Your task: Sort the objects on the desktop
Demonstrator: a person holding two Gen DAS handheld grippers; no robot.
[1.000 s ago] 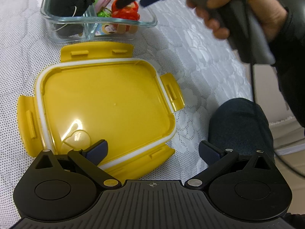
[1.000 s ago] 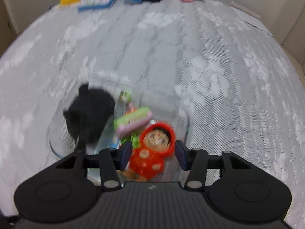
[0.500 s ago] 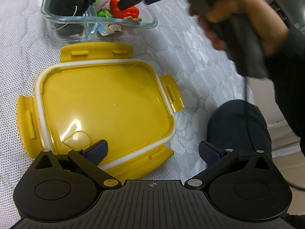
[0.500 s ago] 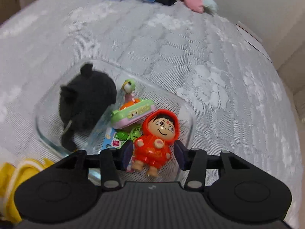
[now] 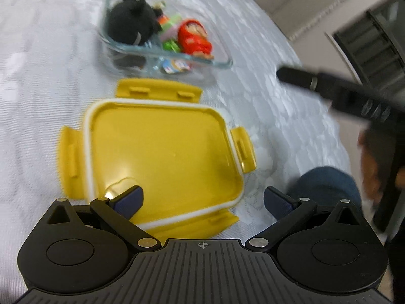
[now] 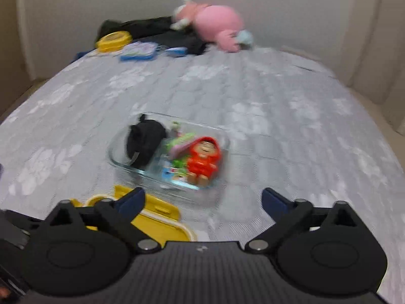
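Observation:
A clear glass container [image 5: 222,62] [image 6: 115,158] sits on the grey-white cloth. In it lie a black plush toy [image 5: 130,24] [image 6: 144,143], a red-hooded doll [image 5: 193,39] [image 6: 203,159] and small green and pink toys [image 6: 179,143]. A yellow lid [image 5: 162,157] [image 6: 162,219] lies flat in front of the container. My left gripper [image 5: 202,198] is open and empty over the lid's near edge. My right gripper [image 6: 202,198] is open and empty, pulled back from the container; it shows as a dark blur at the right of the left wrist view [image 5: 329,86].
A pink plush toy [image 6: 217,27], a yellow round tin [image 6: 114,40], a blue-edged case [image 6: 138,52] and dark cloth [image 6: 157,29] lie at the far end of the surface by the wall. A person's knee in jeans [image 5: 326,190] is at the near right edge.
My right gripper has opened, let go of the red-hooded doll in the glass container, and drawn back and up to the right. My left gripper has lifted slightly and stays open.

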